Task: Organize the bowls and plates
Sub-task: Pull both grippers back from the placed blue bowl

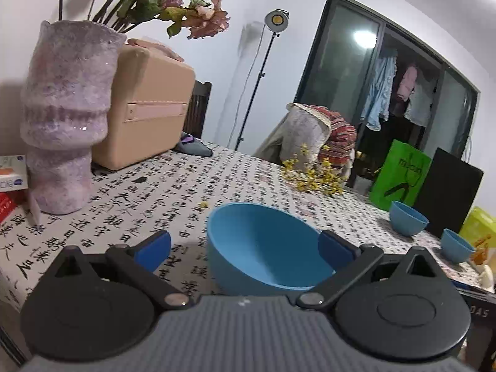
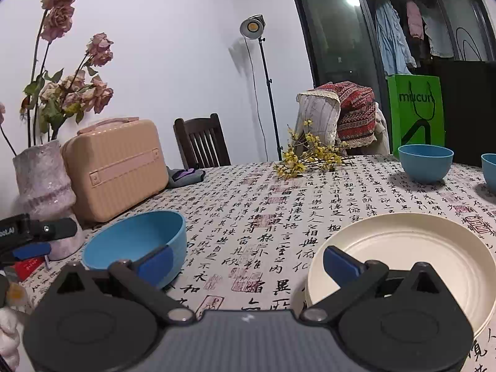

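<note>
Though tilted between splayed left tongs (image 1: pixel 245 248), smooth round blue bowl (image 1: pixel 263 248).

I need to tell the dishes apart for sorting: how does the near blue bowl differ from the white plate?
The near blue bowl is deep with steep walls; the white plate is shallow and wide. The bowl is blue, the plate off-white. The bowl sits by the vase, in front of the left gripper; the plate lies in front of the right gripper. Both are empty and rest on the printed tablecloth; neither is gripped.
</note>
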{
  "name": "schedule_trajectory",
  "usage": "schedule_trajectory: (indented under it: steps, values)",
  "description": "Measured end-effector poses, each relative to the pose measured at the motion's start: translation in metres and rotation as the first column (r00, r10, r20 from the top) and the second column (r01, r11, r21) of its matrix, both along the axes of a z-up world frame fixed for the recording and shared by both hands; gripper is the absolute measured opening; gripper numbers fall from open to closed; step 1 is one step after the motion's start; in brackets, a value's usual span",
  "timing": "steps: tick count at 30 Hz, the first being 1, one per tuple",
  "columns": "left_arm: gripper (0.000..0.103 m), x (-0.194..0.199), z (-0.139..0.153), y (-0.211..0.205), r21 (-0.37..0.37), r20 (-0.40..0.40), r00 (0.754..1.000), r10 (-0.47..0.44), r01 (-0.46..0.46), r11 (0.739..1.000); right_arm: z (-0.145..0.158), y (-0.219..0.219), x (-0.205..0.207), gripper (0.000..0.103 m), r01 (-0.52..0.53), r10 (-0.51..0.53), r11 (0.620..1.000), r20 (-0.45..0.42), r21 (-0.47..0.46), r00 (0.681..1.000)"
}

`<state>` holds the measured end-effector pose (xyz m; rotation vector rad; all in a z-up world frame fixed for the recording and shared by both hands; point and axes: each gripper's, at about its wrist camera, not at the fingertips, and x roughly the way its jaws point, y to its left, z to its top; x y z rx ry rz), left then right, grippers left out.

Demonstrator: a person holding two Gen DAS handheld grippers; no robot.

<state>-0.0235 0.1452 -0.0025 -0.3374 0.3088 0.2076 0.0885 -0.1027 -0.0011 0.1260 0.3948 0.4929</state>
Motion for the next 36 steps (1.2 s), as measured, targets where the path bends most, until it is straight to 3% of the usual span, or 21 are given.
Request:
schedule_trajectory:
  steps: [13, 24, 36]
  values:
    - [0.103, -0.002, 0.018, -0.029, 0.069, 0.036, 0.999, -0.028, 0.025, 0.997, 0.008, -0.017, -0.007, 0.103, 0.024, -0.023, 1.000, 0.038, -0.016, 0.999]
    - [0.103, 0.017, 0.030, -0.054, 0.089, 0.009, 0.999, -0.038, 0.037, 0.995, 0.019, -0.041, 0.008, 0.103, 0.047, -0.047, 0.999, 0.042, -0.007, 0.998]
    - [0.103, 0.054, 0.051, -0.089, 0.048, 0.008, 0.997, -0.073, 0.073, 0.996, 0.039, -0.087, 0.035, 0.103, 0.109, -0.110, 0.994, 0.079, 0.024, 0.991]
